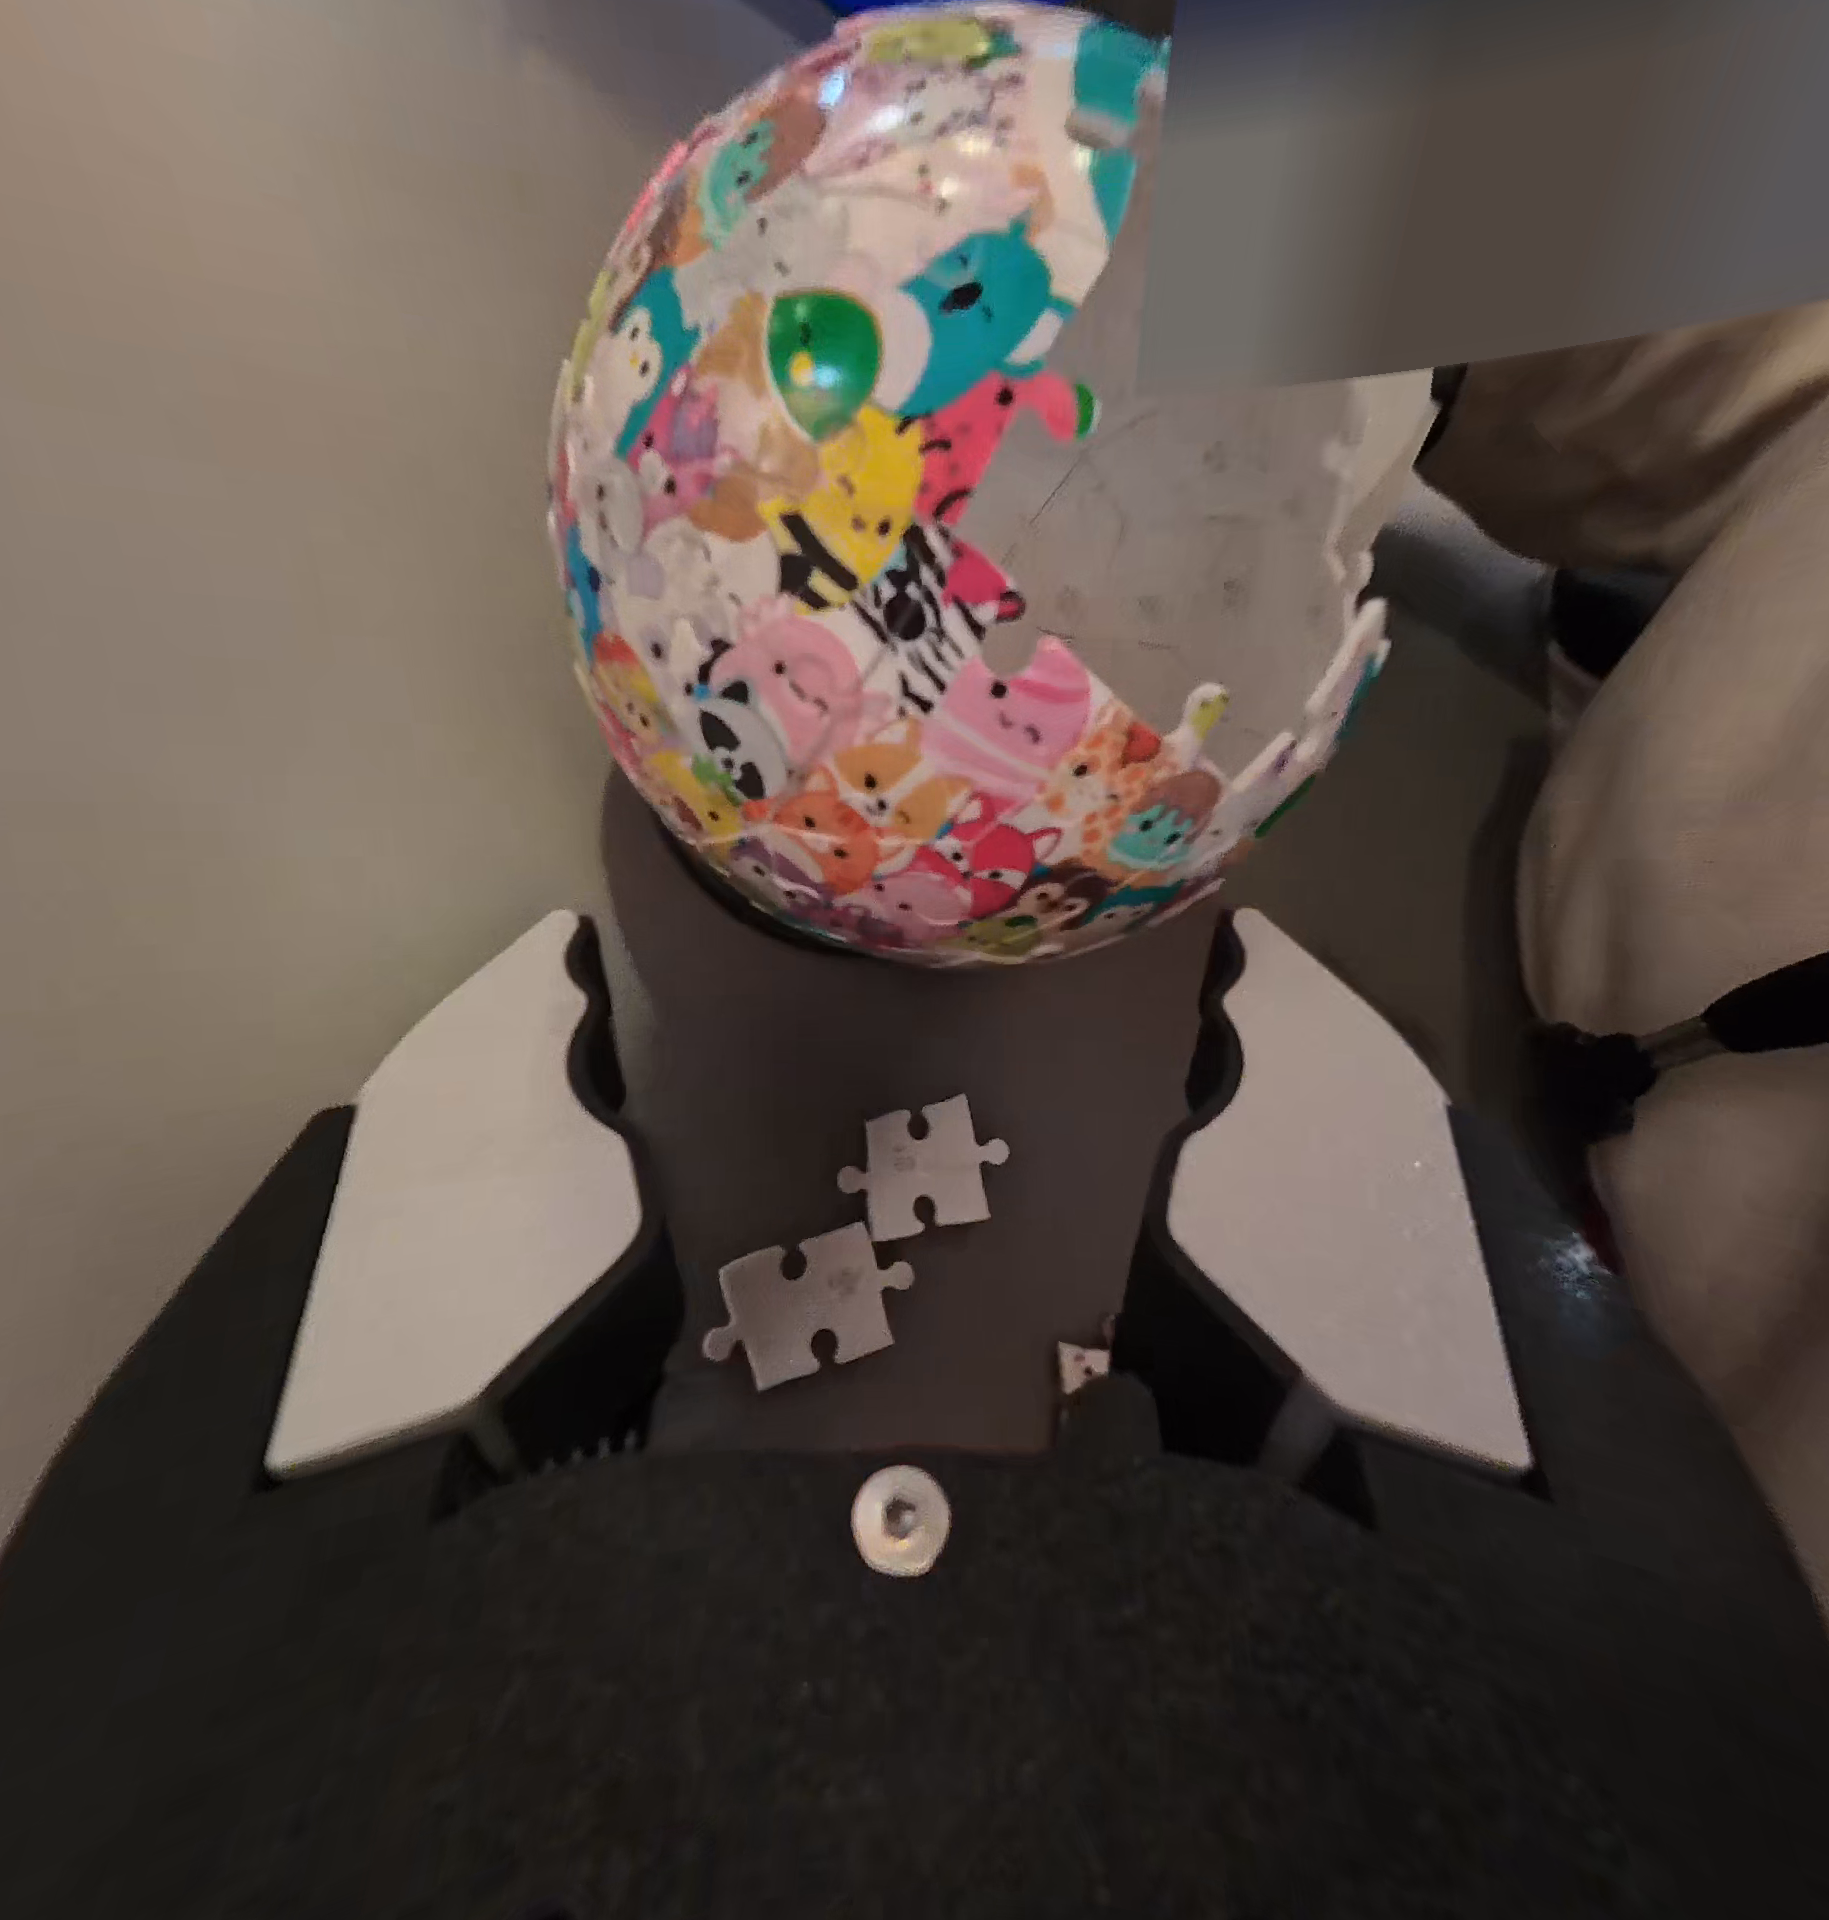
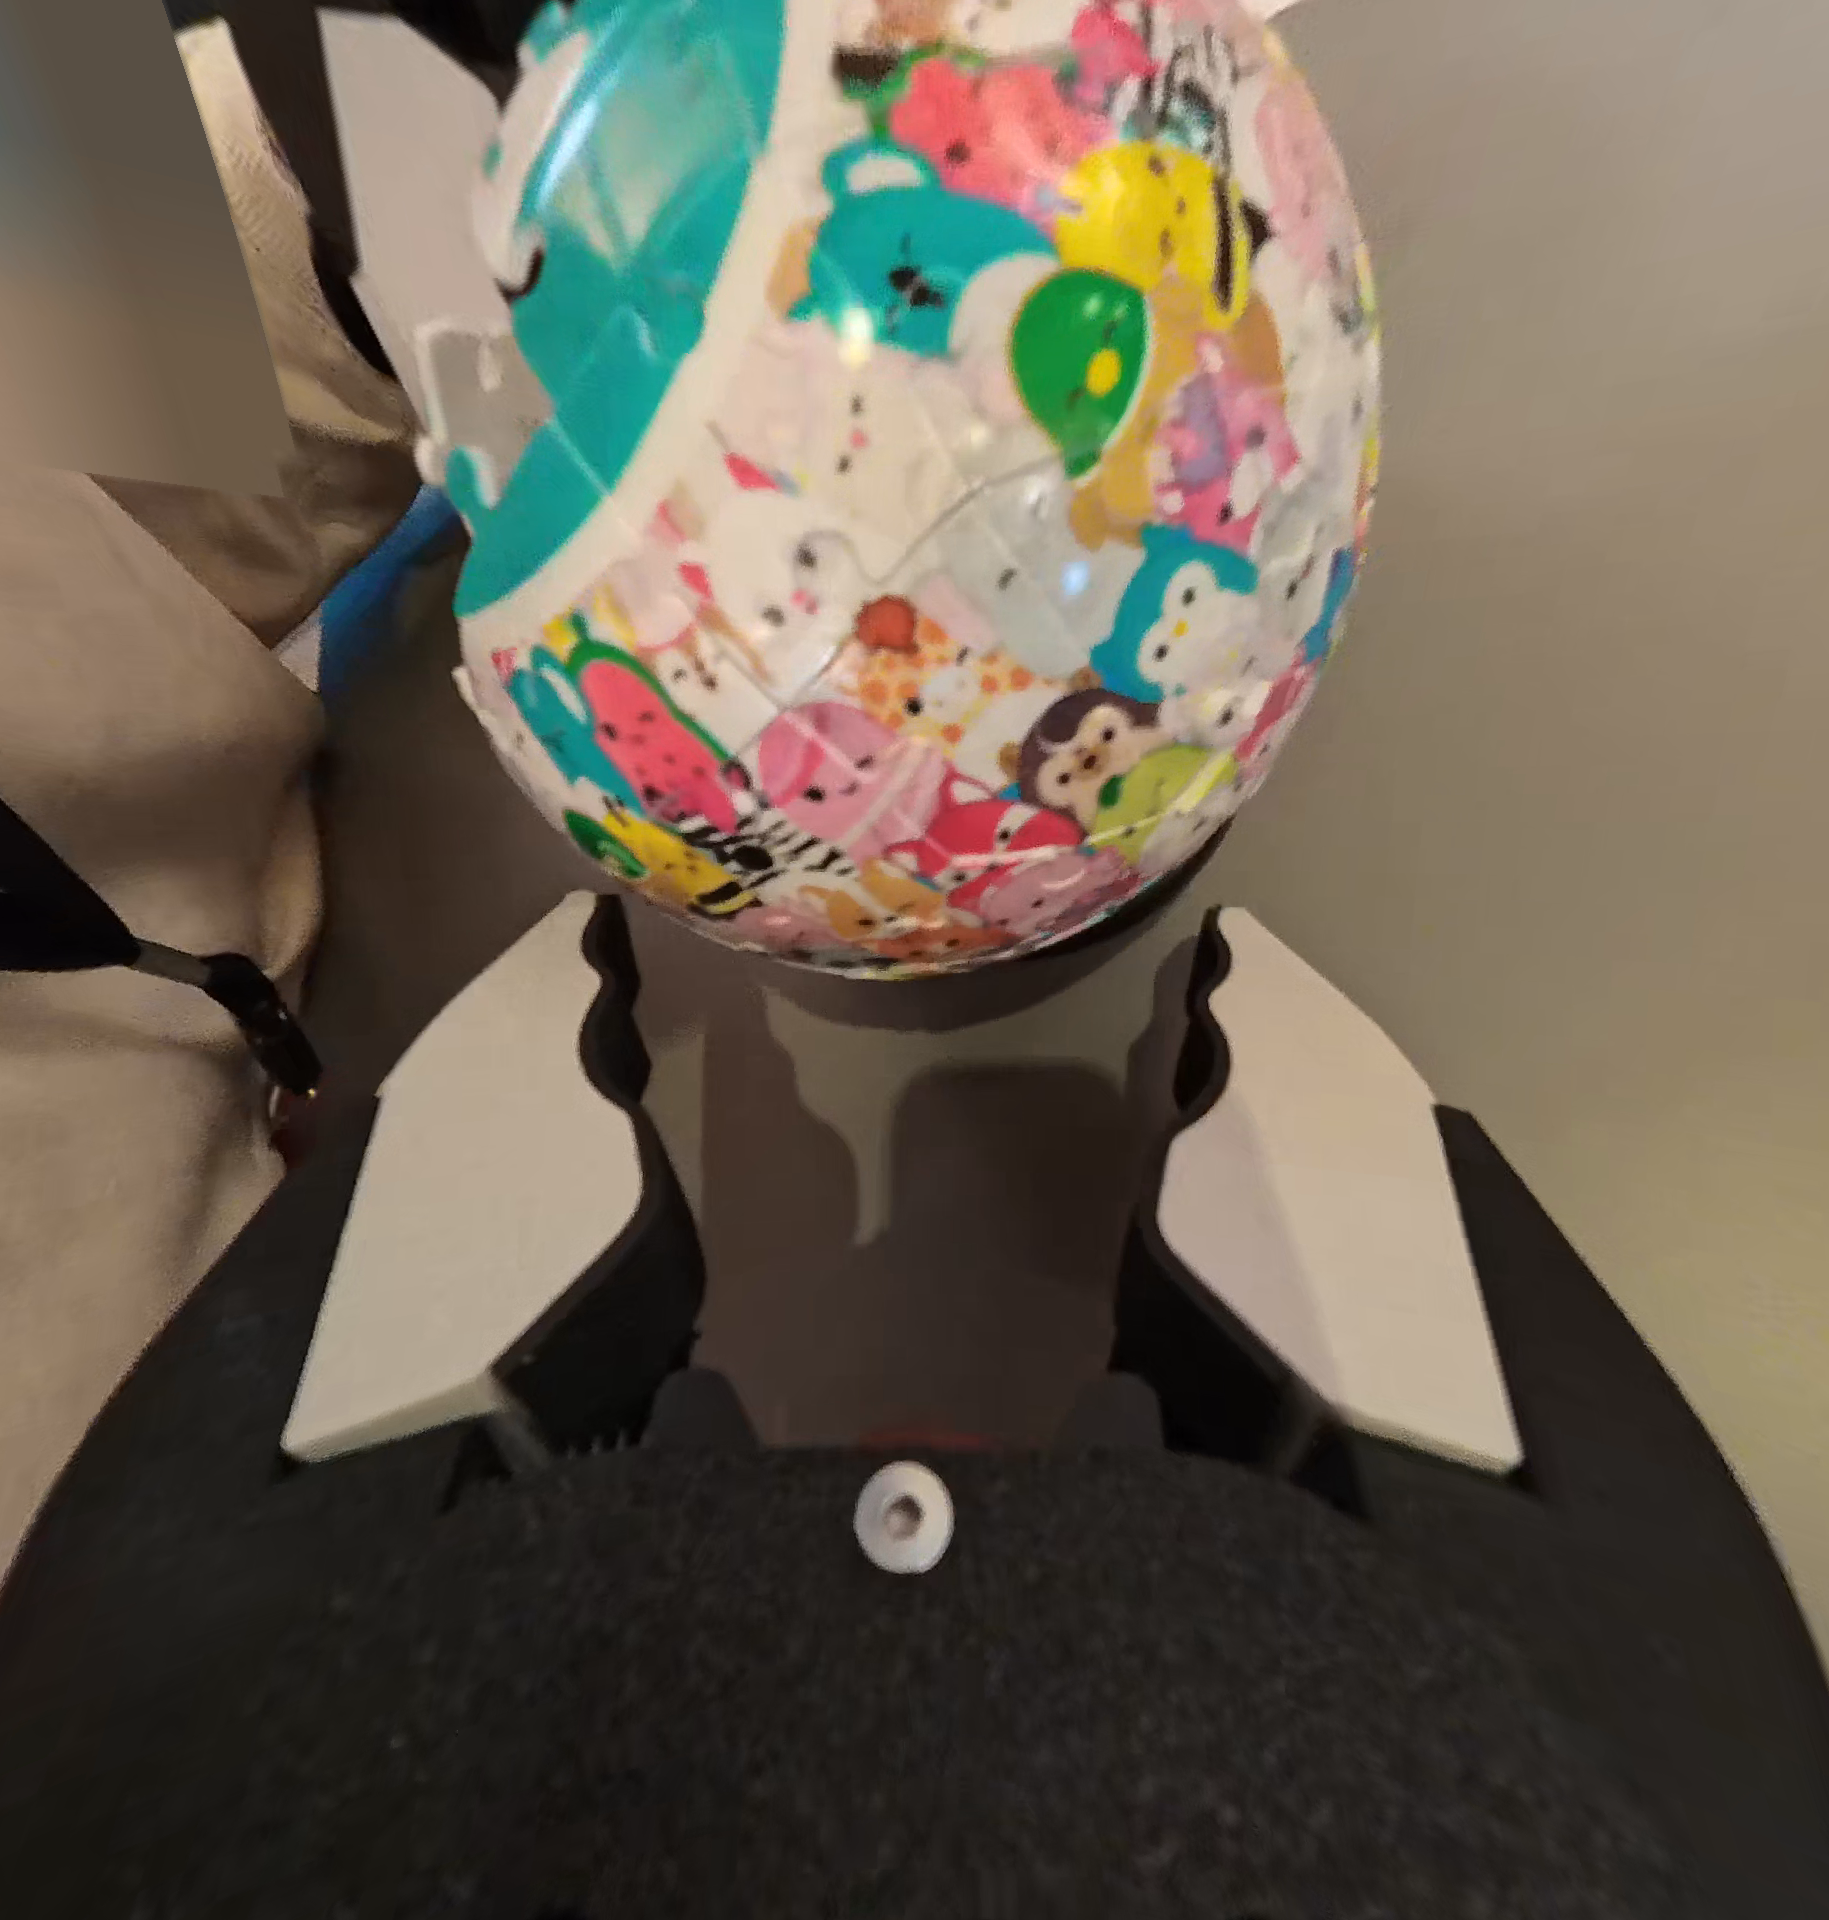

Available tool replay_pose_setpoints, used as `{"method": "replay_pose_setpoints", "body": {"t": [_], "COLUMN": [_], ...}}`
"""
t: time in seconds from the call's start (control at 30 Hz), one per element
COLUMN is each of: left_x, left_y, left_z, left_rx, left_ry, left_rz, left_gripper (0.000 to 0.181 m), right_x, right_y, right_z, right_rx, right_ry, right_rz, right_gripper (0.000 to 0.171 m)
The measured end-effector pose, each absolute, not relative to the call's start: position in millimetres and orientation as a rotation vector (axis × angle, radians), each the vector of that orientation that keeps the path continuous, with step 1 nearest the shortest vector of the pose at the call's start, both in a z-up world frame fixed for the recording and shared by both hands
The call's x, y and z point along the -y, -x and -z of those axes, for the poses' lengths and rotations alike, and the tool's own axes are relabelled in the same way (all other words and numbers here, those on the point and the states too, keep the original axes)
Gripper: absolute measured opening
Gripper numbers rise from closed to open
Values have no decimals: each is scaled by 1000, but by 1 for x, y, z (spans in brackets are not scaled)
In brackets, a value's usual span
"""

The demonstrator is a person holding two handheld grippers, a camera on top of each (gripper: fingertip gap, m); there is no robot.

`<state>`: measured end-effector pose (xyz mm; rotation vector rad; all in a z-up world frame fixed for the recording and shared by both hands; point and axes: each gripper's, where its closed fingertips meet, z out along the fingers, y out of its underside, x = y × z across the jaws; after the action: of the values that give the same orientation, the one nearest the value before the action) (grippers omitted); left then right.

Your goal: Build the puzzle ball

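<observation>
Right now the puzzle ball (image 1: 848,540) fills the upper middle of the left wrist view, sitting on a dark grey desk (image 1: 889,1049) and covered with bright cartoon animals. On its right side a large gap (image 1: 1190,540) opens in the shell, and through it the plain grey inner face of the pieces shows; nothing can be made out lying inside the hollow. The left tongs (image 1: 905,977) stand open in the lower half of that frame, their white fingers (image 1: 474,1174) spread wide and holding nothing. Between them, on the desk, lie two loose puzzle pieces grey side up: one (image 1: 925,1164) nearer the ball and another (image 1: 806,1304) just below and left of it, their corners nearly touching. A third small piece (image 1: 1081,1363) peeks out at the lower right, partly hidden. In the right wrist view the ball (image 2: 920,499) again sits at the upper middle, here showing a broad teal band at its upper left, with its lower edge just above the fingertips. The right tongs (image 2: 905,956) are likewise spread apart and empty, with bare desk (image 2: 993,1247) between the fingers. Beige cloth (image 2: 110,727) fills the left edge of this frame.
</observation>
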<state>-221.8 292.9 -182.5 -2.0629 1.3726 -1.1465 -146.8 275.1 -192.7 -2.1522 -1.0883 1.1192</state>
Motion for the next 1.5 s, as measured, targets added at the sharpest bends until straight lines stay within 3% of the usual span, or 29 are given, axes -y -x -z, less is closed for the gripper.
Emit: {"method": "replay_pose_setpoints", "body": {"t": [0.8,1.23,1.33,1.5], "left_x": [-280,-264,-258,-253], "left_y": [226,243,250,253], "left_z": [200,195,193,194], "left_rx": [-1571,-1538,-1478,-1237], "left_ry": [2128,2145,2153,2160], "left_rz": [1115,1172,1125,1032], "left_gripper": [106,103,99,76], "right_x": [-272,-268,-260,-239], "right_y": [143,136,124,124], "right_z": [187,182,183,149], "right_rx": [1074,970,1056,1050], "right_ry": [2121,2180,2205,2098], "right_rz": [-1422,-1302,-1051,-880], "right_gripper": [102,92,86,72]}}
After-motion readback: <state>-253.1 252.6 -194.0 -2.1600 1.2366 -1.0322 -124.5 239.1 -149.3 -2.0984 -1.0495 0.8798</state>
